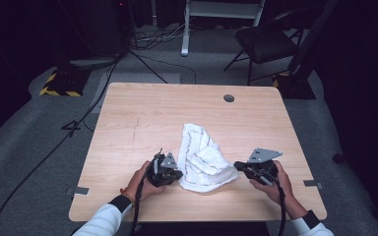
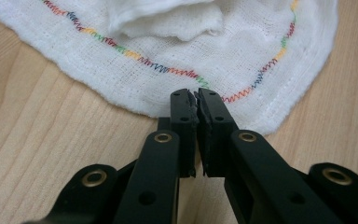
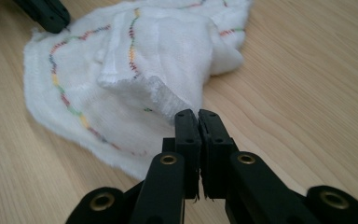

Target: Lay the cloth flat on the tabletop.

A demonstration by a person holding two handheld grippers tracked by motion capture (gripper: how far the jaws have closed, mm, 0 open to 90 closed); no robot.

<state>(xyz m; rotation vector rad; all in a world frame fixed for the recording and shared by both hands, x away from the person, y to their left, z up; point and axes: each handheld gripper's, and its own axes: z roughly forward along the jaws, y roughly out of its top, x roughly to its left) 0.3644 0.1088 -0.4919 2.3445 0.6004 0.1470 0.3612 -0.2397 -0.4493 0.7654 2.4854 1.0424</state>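
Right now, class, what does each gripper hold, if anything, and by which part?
Nothing is clearly held. The left gripper is shut at the white cloth's hem; the right gripper is shut beside it.

A crumpled white cloth (image 1: pixel 203 157) lies on the wooden worktop (image 1: pixel 128 118); the left tool (image 1: pixel 176 175) touches its near-left edge; the right tool (image 1: pixel 238 166) sits at its right edge, seemingly touching; a chair (image 1: pixel 266 42) stands beyond.
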